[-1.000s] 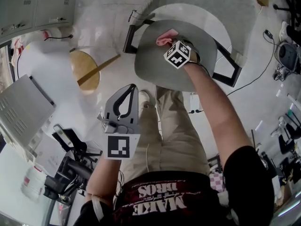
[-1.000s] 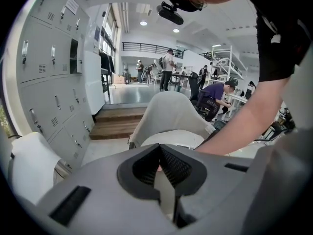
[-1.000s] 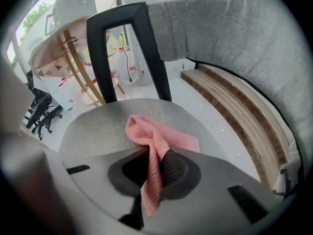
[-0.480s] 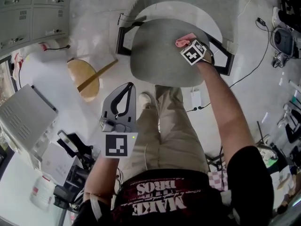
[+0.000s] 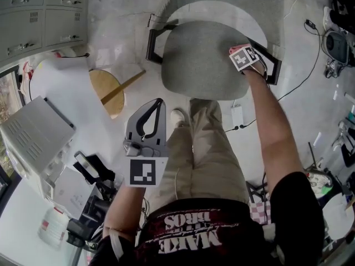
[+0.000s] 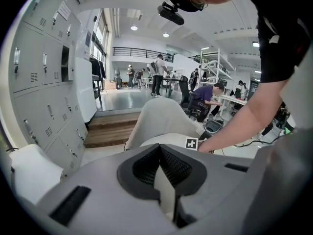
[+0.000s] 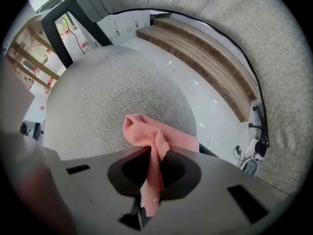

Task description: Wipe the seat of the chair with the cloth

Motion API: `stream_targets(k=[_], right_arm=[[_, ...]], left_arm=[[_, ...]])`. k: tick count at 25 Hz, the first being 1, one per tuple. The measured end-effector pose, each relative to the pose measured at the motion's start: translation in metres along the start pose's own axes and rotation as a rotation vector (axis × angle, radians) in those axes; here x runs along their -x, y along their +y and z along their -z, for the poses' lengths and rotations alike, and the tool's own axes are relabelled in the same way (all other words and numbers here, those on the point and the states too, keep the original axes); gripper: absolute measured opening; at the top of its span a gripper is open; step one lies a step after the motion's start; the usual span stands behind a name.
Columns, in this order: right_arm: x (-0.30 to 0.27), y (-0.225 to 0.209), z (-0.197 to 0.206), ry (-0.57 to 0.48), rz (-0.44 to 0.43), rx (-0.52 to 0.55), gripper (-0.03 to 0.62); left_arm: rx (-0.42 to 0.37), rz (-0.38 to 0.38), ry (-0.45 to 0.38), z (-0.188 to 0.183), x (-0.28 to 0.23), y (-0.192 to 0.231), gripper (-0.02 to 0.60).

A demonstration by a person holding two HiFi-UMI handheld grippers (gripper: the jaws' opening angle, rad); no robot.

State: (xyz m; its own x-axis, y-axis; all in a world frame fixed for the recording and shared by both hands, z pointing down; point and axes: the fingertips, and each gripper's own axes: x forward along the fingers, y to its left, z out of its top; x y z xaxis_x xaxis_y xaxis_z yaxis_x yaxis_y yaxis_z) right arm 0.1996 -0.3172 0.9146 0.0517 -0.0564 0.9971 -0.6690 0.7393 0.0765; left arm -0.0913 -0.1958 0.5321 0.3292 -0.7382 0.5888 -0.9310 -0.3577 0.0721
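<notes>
While outstretched, right gripper [image 7: 154, 169] around cloth [image 7: 149, 131]

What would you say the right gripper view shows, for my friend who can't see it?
The right gripper is shut on a pink cloth, whose bunched end sits over the grey fabric chair seat near its edge. The chair's grey backrest curves across the top and right, with wooden steps beyond.

Grey chair seat [image 5: 194, 60], right gripper [image 5: 242, 53] with pink cloth [image 5: 237, 49] at its right edge, left gripper [image 5: 156, 103] well apart
</notes>
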Motion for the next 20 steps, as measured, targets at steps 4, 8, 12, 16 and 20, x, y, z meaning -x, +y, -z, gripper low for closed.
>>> stream_targets(k=[4, 8, 12, 16, 20], right_arm=[[0.013, 0.009, -0.007, -0.056, 0.083, 0.05, 0.032], [0.04, 0.063, -0.043, -0.247, 0.055, 0.086, 0.032], [0.055, 0.145, -0.092, -0.422, -0.063, 0.163, 0.032], [0.06, 0.216, -0.136, -0.506, -0.168, 0.285, 0.032], [0.049, 0.256, -0.155, -0.473, -0.193, 0.388, 0.032]], left_arm=[[-0.008, -0.001, 0.006, 0.01, 0.015, 0.001, 0.005], [-0.005, -0.007, 0.018, 0.022, 0.03, 0.006, 0.006], [0.009, -0.027, 0.021, 0.029, 0.041, 0.014, 0.005], [0.0, -0.019, 0.023, 0.036, 0.047, 0.012, 0.006], [-0.015, 0.0, 0.063, 0.05, 0.056, 0.008, 0.006]])
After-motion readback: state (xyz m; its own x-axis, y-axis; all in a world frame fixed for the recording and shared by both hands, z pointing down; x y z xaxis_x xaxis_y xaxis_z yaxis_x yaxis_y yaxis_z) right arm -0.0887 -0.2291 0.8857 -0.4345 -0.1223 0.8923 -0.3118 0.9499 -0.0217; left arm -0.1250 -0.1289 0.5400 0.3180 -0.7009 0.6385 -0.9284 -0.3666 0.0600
